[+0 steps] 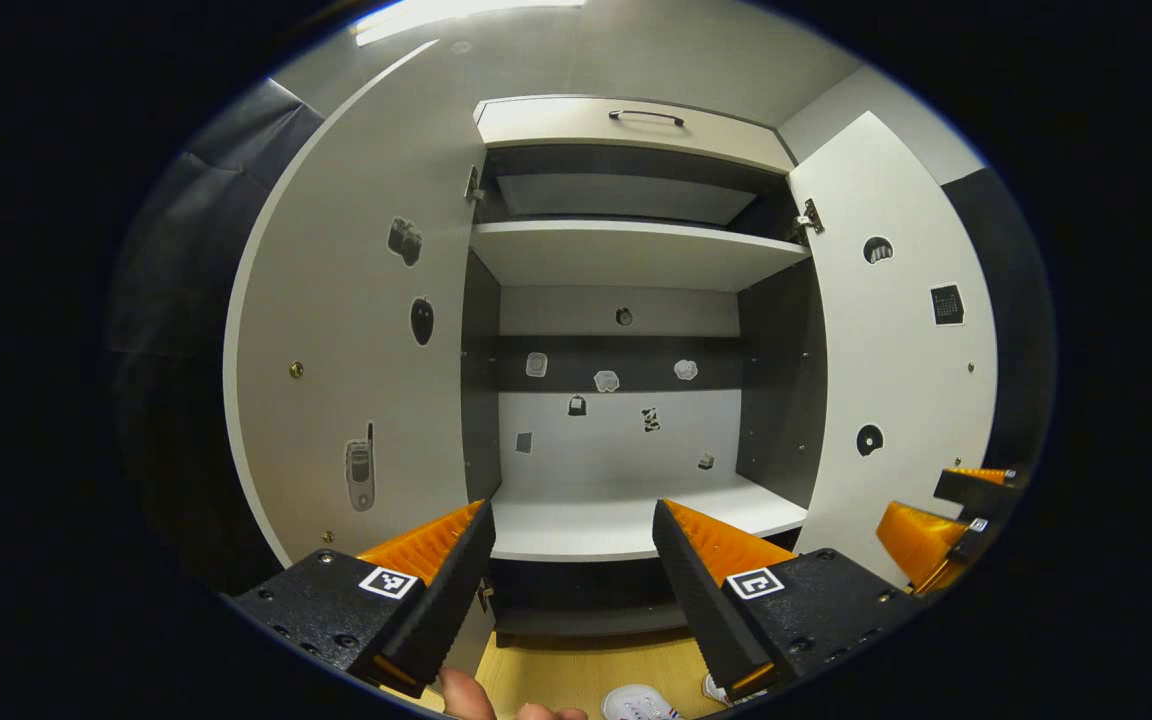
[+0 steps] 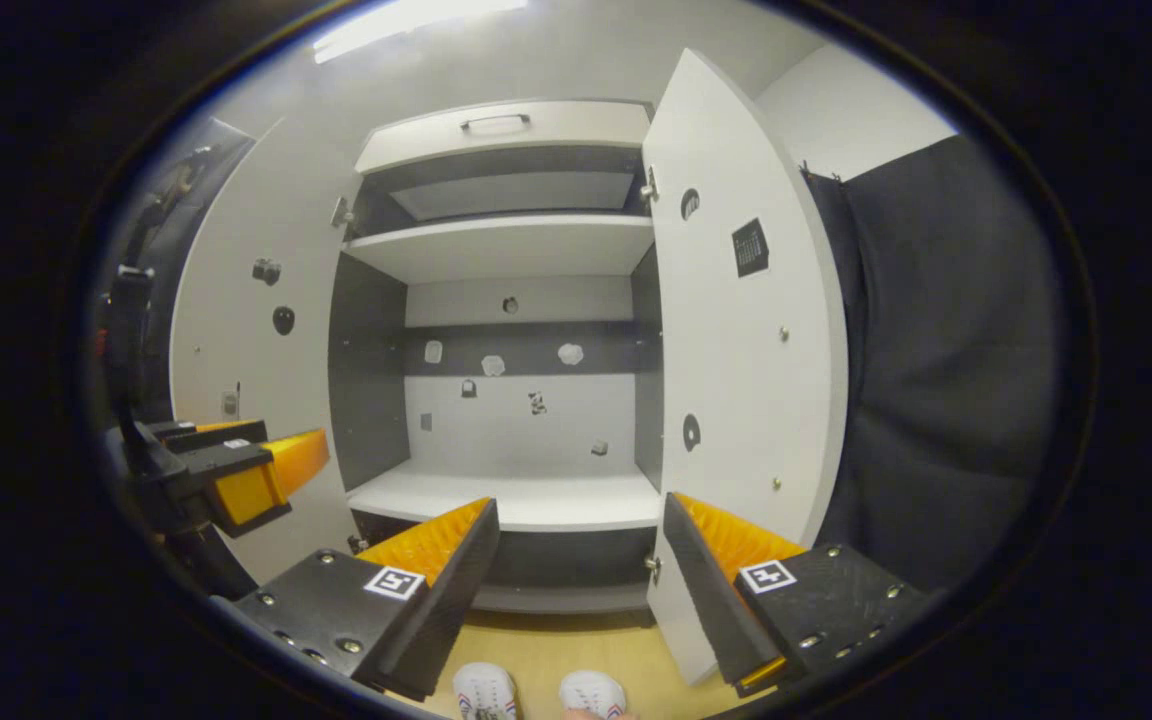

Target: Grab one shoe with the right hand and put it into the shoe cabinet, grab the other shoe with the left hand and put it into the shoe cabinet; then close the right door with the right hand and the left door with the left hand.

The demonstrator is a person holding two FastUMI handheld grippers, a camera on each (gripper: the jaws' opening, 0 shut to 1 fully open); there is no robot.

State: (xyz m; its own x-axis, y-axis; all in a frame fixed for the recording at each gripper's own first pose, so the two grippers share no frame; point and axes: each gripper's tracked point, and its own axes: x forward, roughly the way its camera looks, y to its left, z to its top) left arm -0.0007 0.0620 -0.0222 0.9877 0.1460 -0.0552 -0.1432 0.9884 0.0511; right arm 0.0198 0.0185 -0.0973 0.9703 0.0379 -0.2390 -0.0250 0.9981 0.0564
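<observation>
- Shoe cabinet [image 1: 626,260] faces both cameras, left door [image 1: 356,330] and right door [image 1: 896,330] swung wide; small stickers on the door insides and back panel
- Nothing between either gripper and the opening
- Two white shoes [image 2: 484,692] [image 2: 593,692] on the wood floor [image 2: 576,650], low in the right gripper view, side by side, close but apart, in front of the cabinet
- Only the shoe ends show; can't tell toes from heels or where the long axis runs
- Lower shelf [image 1: 626,515] and upper shelf [image 1: 636,250] both bare
- Left gripper [image 1: 573,570] spread, holding nothing
- Right gripper [image 2: 581,570] spread, holding nothing
</observation>
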